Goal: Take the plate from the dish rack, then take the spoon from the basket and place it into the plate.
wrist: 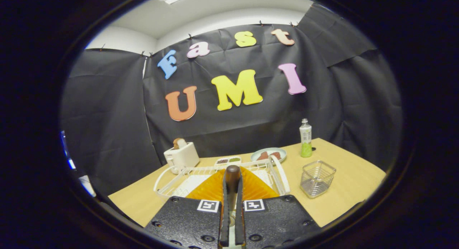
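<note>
On a pale wood-grain table [344, 177], a white toaster [182, 156] with a browned slice poking from its slot stands at the far left, next to a small white tray [228, 160] of dark and green portions. Just nearer, the white wire dish rack [172, 179] has an orange, ribbed plate [211, 188] in front of it, low behind the fingers; whether the plate sits in the rack or on the table before it cannot be told. The gripper [232, 191] is closed narrowly on a brown, rounded spoon handle [232, 173], both fingers pressing its sides so it stands upright directly over the plate, seemingly poised for the drop that would finish the task; the bowl of the spoon is hidden. Farther back, a pale round dish [268, 155] carries reddish pieces. To its right, a slim plastic bottle [305, 138] of green drink stands upright by the booth wall. Nearer on the right sits the square metal wire basket [317, 178], open-meshed and shiny, well apart from the rack.
</note>
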`<state>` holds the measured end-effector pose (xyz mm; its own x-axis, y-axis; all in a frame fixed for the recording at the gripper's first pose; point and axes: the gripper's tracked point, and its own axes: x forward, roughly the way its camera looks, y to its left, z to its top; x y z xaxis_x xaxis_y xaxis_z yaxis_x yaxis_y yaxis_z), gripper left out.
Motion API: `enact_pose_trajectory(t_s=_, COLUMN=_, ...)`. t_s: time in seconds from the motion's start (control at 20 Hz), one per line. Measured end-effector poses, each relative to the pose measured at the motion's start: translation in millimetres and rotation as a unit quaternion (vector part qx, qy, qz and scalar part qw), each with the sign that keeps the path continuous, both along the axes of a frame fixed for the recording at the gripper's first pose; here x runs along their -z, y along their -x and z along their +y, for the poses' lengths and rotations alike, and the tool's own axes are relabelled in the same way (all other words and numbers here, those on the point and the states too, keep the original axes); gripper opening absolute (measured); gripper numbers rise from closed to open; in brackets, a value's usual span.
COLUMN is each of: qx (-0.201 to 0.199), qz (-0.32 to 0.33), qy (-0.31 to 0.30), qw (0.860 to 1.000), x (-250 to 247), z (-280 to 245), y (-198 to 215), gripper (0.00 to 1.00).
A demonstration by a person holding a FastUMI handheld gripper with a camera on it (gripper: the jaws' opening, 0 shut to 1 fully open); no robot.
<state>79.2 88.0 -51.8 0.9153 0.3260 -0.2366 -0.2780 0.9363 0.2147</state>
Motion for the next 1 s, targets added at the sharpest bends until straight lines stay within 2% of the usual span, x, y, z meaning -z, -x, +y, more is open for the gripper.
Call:
enact_pose_trajectory(t_s=0.4, qx=-0.019, qz=0.058, qy=-0.085, qw=0.994, x=46, z=43, y=15, gripper=0.11)
enact_pose_trajectory(t_s=0.65, qx=-0.021, qz=0.081, qy=-0.087, qw=0.993, x=64, z=43, y=17, gripper=0.12)
enact_pose_trajectory(t_s=0.75, qx=-0.019, qz=0.070, qy=-0.074, qw=0.995, x=65, z=37, y=15, gripper=0.18)
enact_pose_trajectory(t_s=0.8, qx=-0.013, qz=0.060, qy=-0.065, qw=0.996, x=62, z=33, y=15, gripper=0.26)
enact_pose_trajectory(t_s=1.0, qx=0.020, qz=-0.004, qy=-0.020, qw=1.000, x=29, z=8, y=9, gripper=0.87)
